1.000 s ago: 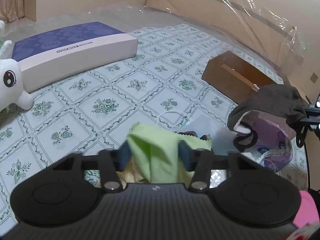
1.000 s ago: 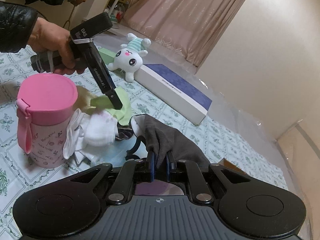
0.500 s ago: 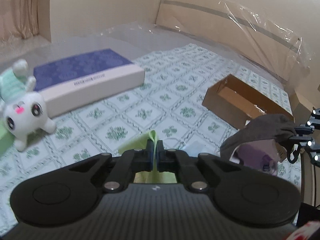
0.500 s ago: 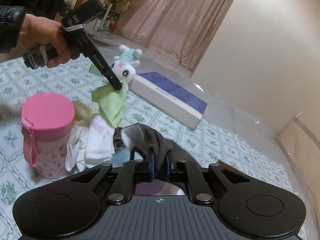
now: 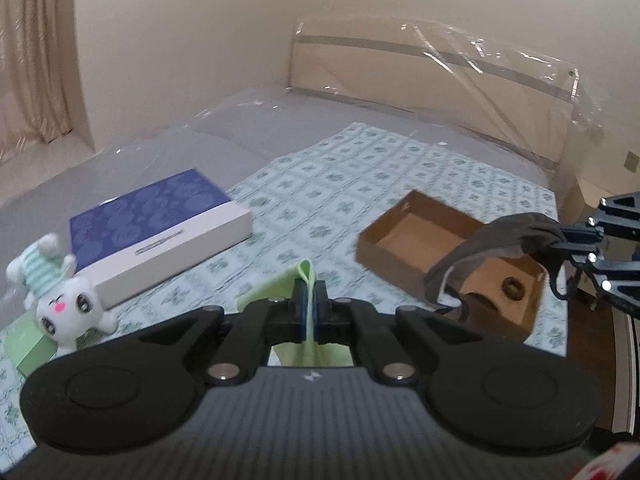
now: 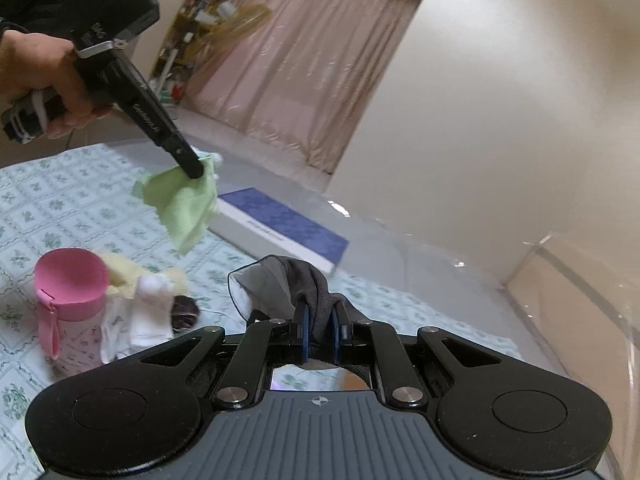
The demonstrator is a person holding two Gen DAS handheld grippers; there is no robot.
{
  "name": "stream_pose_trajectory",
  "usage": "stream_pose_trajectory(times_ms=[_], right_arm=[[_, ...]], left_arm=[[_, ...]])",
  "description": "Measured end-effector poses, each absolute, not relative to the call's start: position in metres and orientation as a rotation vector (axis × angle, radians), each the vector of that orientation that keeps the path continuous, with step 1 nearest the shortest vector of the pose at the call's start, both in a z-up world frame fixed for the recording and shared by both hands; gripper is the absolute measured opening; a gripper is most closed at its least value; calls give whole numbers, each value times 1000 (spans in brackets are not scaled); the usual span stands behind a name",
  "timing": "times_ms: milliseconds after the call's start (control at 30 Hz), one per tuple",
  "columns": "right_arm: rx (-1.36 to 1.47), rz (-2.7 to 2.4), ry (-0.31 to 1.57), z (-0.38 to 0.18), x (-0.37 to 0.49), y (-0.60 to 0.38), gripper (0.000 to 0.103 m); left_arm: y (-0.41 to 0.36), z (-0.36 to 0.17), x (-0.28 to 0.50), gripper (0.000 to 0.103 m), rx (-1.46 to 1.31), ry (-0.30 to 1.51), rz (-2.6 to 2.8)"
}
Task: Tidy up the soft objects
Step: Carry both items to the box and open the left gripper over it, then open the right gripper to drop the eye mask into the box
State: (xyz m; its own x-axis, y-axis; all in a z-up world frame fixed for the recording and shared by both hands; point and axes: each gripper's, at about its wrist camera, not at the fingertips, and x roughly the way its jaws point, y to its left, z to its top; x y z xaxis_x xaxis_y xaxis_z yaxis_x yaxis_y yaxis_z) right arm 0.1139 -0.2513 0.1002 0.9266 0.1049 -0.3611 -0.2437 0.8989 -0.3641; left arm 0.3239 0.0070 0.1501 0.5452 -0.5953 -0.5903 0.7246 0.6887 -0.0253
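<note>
Soft light-green square cloth point(image 6: 185, 207) hangs in the air above the bed, pinched at one corner by the left tongs point(image 5: 308, 304), whose two black fingers are pressed together on it. In the left wrist view the cloth folds up over the fingertips and drapes down behind them. The person's left hand point(image 6: 38, 68) grips the handle of that tool at the upper left of the right wrist view.

The right tongs point(image 6: 319, 330) are clamped on a dark grey fabric garment with a white lining point(image 6: 280, 286), which bunches up between the blue-padded fingers. Seen from the left wrist camera, this garment point(image 5: 492, 246) dangles over an open brown cardboard box point(image 5: 424, 236) lying on the bed.

The bed is covered by a white sheet printed with green flowers in squares point(image 5: 360, 164). On it, a flat white box with a dark blue patterned lid point(image 5: 156, 220) lies beside a white plush bunny in a striped mint hat point(image 5: 60, 296). A pink lidded bottle point(image 6: 66, 304) stands touching a pile of white socks point(image 6: 140, 316) and a pale yellow cloth point(image 6: 124, 270).
</note>
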Motion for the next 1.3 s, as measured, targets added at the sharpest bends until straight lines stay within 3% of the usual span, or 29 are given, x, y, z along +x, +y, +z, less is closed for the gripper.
stream_pose_trajectory(times_ms=[500, 800, 1133, 1200, 1300], right_arm=[[-348, -15, 438, 84, 96, -383, 11], [-256, -44, 503, 50, 132, -440, 11], [-168, 0, 588, 14, 176, -459, 12], [-136, 31, 632, 5, 177, -462, 29], [-86, 44, 648, -2, 167, -467, 53]], left_arm=[[-165, 161, 261, 2, 221, 573, -939], [-271, 111, 269, 2, 231, 590, -901], [-323, 50, 296, 6, 227, 635, -821], [-326, 40, 300, 22, 218, 651, -814], [-328, 29, 300, 29, 214, 673, -801]])
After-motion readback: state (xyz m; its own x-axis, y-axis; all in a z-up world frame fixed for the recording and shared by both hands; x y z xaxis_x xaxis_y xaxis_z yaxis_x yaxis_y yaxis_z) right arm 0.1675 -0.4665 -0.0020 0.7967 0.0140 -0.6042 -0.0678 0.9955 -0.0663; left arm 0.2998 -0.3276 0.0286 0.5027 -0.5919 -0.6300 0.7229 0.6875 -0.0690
